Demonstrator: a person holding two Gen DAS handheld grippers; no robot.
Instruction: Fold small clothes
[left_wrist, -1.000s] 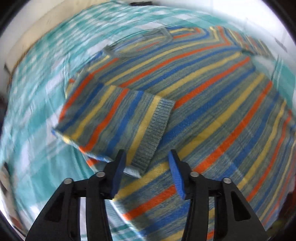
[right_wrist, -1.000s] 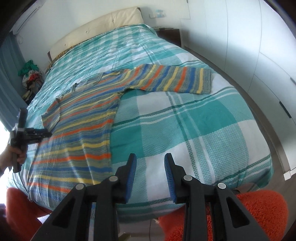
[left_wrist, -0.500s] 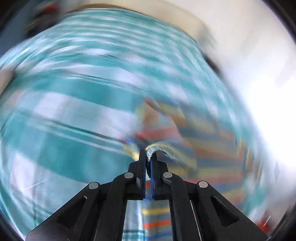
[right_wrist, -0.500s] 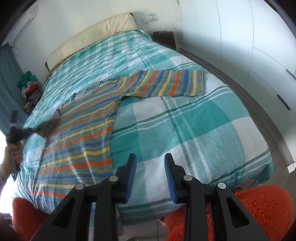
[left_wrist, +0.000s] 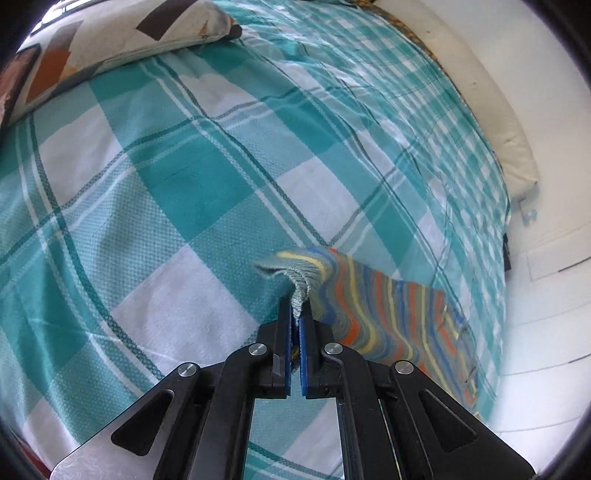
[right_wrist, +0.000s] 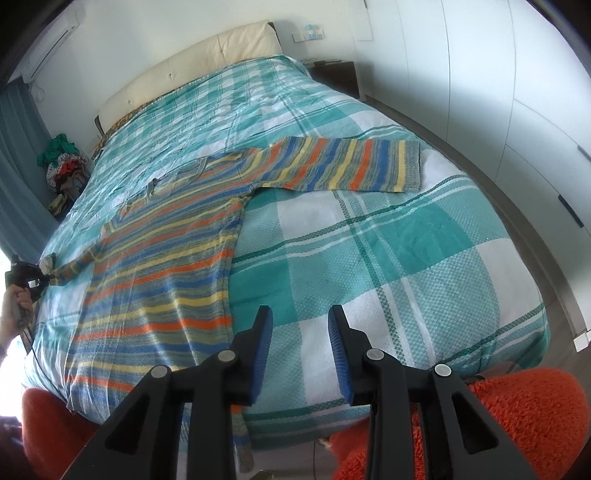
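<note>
A striped knit sweater (right_wrist: 162, 266) in blue, orange, yellow and grey lies spread on the bed. Its right sleeve (right_wrist: 343, 166) lies stretched out flat. My left gripper (left_wrist: 296, 314) is shut on the ribbed cuff (left_wrist: 299, 288) of the left sleeve (left_wrist: 369, 295) and holds it pulled out to the side, off the sweater's body. In the right wrist view the left gripper (right_wrist: 27, 275) is at the far left with the cuff in it. My right gripper (right_wrist: 300, 325) is open and empty above the bed's near edge.
The bed has a teal and white plaid cover (right_wrist: 388, 258) and a cream headboard (right_wrist: 192, 62). A patterned pillow (left_wrist: 110, 40) lies beyond the left gripper. White wardrobe doors (right_wrist: 517, 92) stand right. Orange fabric (right_wrist: 517, 424) is below the right gripper.
My left gripper closed on the folded-in sleeve's cuff and swung it outward, off the sweater's body. The right gripper stayed open and hardly moved.
</note>
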